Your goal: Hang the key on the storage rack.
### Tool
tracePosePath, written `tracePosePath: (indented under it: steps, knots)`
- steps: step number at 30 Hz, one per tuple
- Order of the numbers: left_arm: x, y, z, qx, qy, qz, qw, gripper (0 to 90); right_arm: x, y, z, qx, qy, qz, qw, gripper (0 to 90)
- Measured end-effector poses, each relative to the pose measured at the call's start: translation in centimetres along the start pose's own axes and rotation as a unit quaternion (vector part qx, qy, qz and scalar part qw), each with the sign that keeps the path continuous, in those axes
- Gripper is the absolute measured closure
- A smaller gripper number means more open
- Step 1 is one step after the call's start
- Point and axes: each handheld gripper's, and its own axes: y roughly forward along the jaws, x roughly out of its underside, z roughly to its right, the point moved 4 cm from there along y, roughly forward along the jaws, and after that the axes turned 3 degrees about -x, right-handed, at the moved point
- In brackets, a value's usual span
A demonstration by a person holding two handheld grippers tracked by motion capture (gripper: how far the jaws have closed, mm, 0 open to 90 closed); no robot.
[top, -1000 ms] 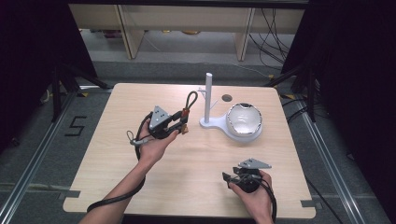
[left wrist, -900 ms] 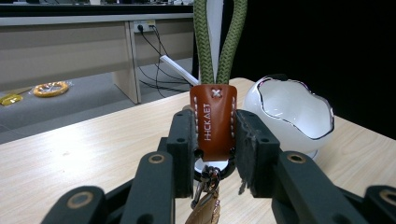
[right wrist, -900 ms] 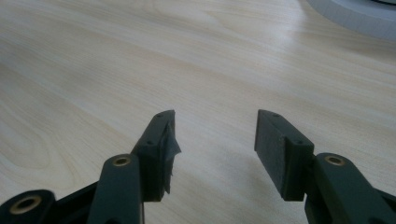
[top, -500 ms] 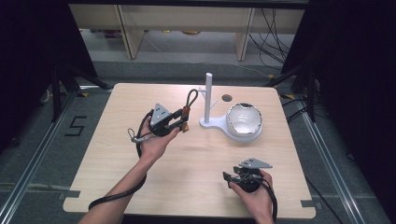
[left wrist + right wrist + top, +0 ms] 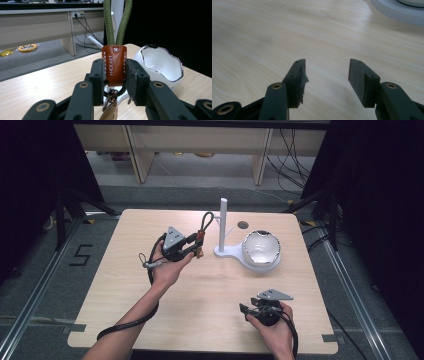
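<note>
Nearest me, the right gripper [image 5: 243, 309] rests low on the table [image 5: 210, 310], jaws spread. Farther on, the left gripper [image 5: 115, 72] pinches a keychain's brown leather tab [image 5: 114, 65], its green cord loop [image 5: 117, 22] rising beside the white stand [image 5: 223, 227].

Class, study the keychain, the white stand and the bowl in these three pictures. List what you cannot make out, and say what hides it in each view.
- Keychain loop top: cut off by the left gripper view's upper edge.
- Its metal clip: cut off by the bottom edge, partly behind the jaws.
- White stand peg: too thin in the high view to tell its shape.
- Bowl base: hidden behind the left gripper's jaw.
</note>
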Motion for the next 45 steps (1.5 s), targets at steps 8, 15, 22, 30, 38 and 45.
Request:
tracePosePath:
  steps: [8, 15, 22, 30, 38, 45]
  knots:
    - [0.1, 0.6, 0.0, 0.0, -0.001, -0.005, 1.0, 68.4, 0.0, 0.1, -0.1, 0.002, -0.001, 0.0, 1.0, 48.9]
    - [0.1, 1.0, -0.1, -0.003, -0.003, -0.011, 0.9999, 68.4, 0.0, -0.1, 0.0, 0.003, 0.001, -0.003, 1.0, 48.9]
    - [0.1, 1.3, -0.3, -0.005, -0.005, -0.013, 0.9999, 68.4, 0.0, 0.2, -0.1, -0.01, -0.003, 0.004, 0.9999, 48.9]
    - [0.5, 1.9, -0.2, -0.006, -0.006, -0.021, 0.9997, 68.3, 0.1, 0.0, 0.0, 0.0, -0.002, -0.001, 1.0, 49.0]
    - [0.4, 2.4, -0.1, -0.01, -0.005, -0.024, 0.9996, 68.3, 0.1, 0.1, -0.1, 0.0, 0.003, -0.002, 1.0, 49.0]
    - [0.7, 2.9, -0.1, -0.012, -0.009, -0.03, 0.9994, 68.3, 0.2, 0.1, -0.1, -0.002, 0.002, -0.002, 1.0, 49.0]
